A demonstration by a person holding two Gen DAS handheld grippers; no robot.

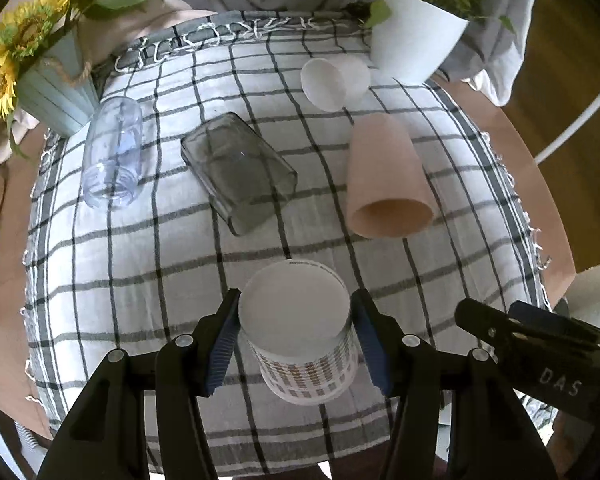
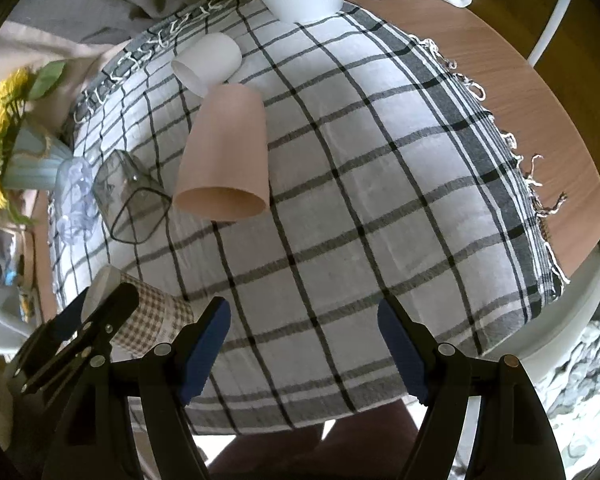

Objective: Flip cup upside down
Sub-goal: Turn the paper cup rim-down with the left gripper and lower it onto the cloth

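Observation:
A paper cup with a brown check pattern (image 1: pixel 306 344) stands between the blue pads of my left gripper (image 1: pixel 296 344), its flat white base facing up and toward the camera. The pads sit against its sides. In the right wrist view the same cup (image 2: pixel 152 320) shows at the lower left, held by the left gripper. My right gripper (image 2: pixel 304 344) is open and empty over the checked cloth (image 2: pixel 380 200) near the table's front edge.
On the cloth lie a pink cup (image 1: pixel 386 180), a white cup (image 1: pixel 332 80), a grey glass tumbler (image 1: pixel 240 168) and a clear plastic cup (image 1: pixel 114 156), all on their sides. A sunflower vase (image 1: pixel 48 88) stands back left, a white plant pot (image 1: pixel 412 40) back right.

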